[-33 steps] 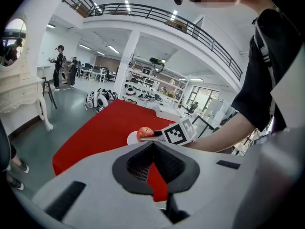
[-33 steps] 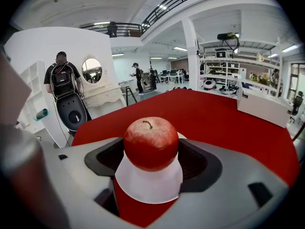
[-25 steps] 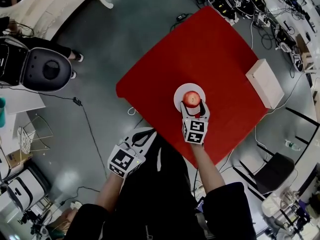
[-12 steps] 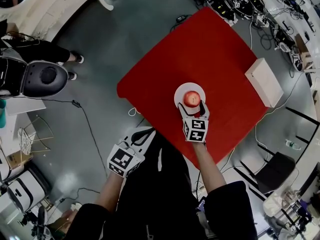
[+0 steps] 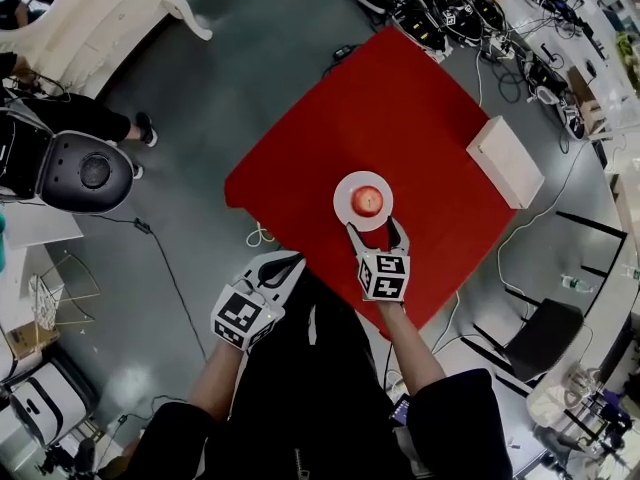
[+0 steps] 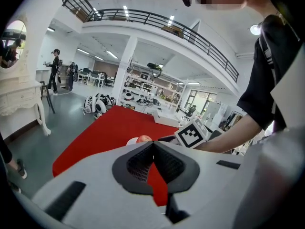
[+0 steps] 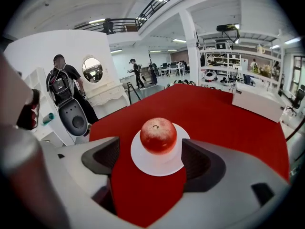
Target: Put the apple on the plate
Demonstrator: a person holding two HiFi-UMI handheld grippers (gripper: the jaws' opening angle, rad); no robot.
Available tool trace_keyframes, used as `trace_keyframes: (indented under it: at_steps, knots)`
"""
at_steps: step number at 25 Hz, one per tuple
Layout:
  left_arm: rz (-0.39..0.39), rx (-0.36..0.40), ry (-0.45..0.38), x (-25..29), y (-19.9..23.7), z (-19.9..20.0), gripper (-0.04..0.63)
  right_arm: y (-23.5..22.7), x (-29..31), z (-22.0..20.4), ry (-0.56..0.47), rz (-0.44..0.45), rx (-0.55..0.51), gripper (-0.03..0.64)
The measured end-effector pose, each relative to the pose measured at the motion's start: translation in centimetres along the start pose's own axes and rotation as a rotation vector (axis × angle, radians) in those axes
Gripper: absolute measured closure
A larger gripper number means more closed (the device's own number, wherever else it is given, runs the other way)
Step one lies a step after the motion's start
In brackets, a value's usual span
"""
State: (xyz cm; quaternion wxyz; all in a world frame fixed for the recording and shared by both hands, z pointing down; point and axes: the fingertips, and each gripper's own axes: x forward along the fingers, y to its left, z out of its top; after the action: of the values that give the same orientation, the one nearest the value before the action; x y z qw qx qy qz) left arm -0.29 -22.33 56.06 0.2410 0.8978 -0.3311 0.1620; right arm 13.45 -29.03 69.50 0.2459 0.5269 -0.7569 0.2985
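The apple [image 5: 369,200] sat on the plate [image 5: 343,208]; the task looked done. Just beside the plate, the right tongs [image 5: 377,232] had just opened wide, clear of the apple. The left tongs [image 6: 152,149] were closed and empty.

Seen from my left gripper [image 6: 152,146], its own body hides nearly all of the apple [image 6: 143,139] and the plate [image 6: 131,141]; only slivers show. In the head view, my right arm [image 5: 408,346] covers part of the near edge of the red surface [image 5: 400,118]. The gear [image 5: 440,13] past the far edge is too small to tell.
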Motion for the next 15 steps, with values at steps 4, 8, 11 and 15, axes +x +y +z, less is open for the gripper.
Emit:
trace_keyframes:
  at_steps: [4,8,11,15]
  knots:
    - [-0.036,0.023,-0.022,0.7,-0.9,1.2,0.589,1.1,-3.6,1.9,-0.023,0.057,0.027,0.216]
    - [-0.072,0.043,-0.034,1.0,-1.6,2.2,0.589,2.6,-7.3,5.6,-0.127,0.088,0.017,0.335]
    - [-0.095,0.063,-0.041,1.4,-2.5,3.1,0.589,3.6,-10.5,8.6,-0.224,0.106,0.011,0.504]
    - [-0.126,0.087,-0.054,1.8,-3.8,4.3,0.589,5.3,-15.0,12.0,-0.345,0.149,-0.027,0.581]
